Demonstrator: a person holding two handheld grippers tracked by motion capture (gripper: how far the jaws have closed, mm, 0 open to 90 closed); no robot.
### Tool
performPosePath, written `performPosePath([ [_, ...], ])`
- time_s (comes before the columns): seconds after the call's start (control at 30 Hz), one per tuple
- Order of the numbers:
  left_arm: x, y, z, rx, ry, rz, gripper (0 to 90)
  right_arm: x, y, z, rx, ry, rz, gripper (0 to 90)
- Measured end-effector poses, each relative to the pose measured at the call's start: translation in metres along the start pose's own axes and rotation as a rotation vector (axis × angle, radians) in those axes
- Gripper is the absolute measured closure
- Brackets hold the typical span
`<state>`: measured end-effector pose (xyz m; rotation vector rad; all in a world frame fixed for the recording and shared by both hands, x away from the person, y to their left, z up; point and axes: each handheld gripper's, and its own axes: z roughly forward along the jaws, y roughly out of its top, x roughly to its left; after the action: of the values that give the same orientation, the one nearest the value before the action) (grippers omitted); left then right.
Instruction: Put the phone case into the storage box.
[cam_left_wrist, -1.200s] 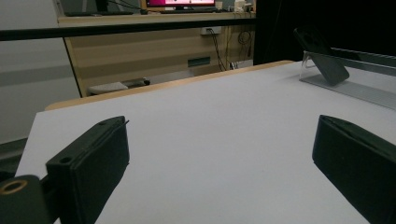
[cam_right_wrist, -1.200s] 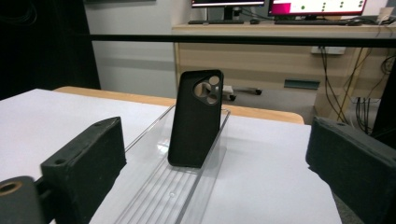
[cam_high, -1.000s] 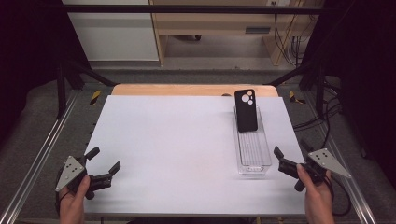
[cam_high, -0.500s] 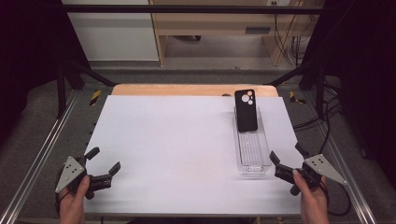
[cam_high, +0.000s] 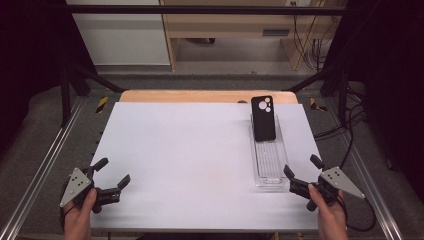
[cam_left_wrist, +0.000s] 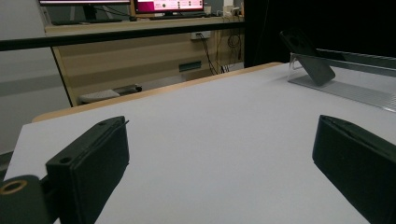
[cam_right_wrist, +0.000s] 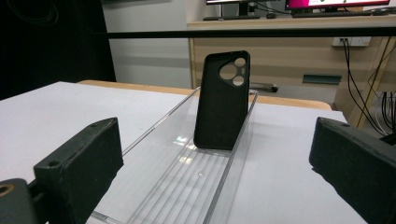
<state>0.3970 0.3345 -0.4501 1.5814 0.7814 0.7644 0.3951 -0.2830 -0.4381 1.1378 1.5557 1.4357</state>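
A black phone case (cam_high: 263, 118) leans upright at the far end of a clear tray (cam_high: 270, 167) along the table's (cam_high: 190, 150) right edge, as the right gripper (cam_high: 303, 176), jaws wide and empty, hovers at the tray's near end and the left gripper (cam_high: 111, 173), likewise open and empty-handed, sits at the near left corner.

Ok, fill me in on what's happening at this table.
A person holds a two-jaw gripper in each hand at the near edge of a white table. The right gripper is open, facing the near end of a clear plastic tray. A black phone case leans upright at the tray's far end, untouched. The left gripper is open too, at the near left corner, holding nothing.
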Motion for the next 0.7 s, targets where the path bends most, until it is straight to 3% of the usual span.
performPosePath([
  [0.27,-0.001,0.000,0.001,-0.001,-0.018,-0.006,3.5,0.006,-0.001,0.004,0.001,0.024,-0.011,3.0],
  [0.4,-0.002,0.001,0.001,-0.004,-0.028,-0.002,3.6,0.013,-0.001,0.010,-0.003,0.046,-0.018,3.3],
  [0.5,-0.002,0.001,0.000,-0.013,-0.026,0.001,3.6,0.020,-0.003,0.018,0.016,0.091,-0.025,3.8],
  [0.7,-0.001,0.002,-0.001,-0.019,-0.025,-0.001,3.6,0.029,-0.003,0.025,0.012,0.113,-0.031,4.6],
])
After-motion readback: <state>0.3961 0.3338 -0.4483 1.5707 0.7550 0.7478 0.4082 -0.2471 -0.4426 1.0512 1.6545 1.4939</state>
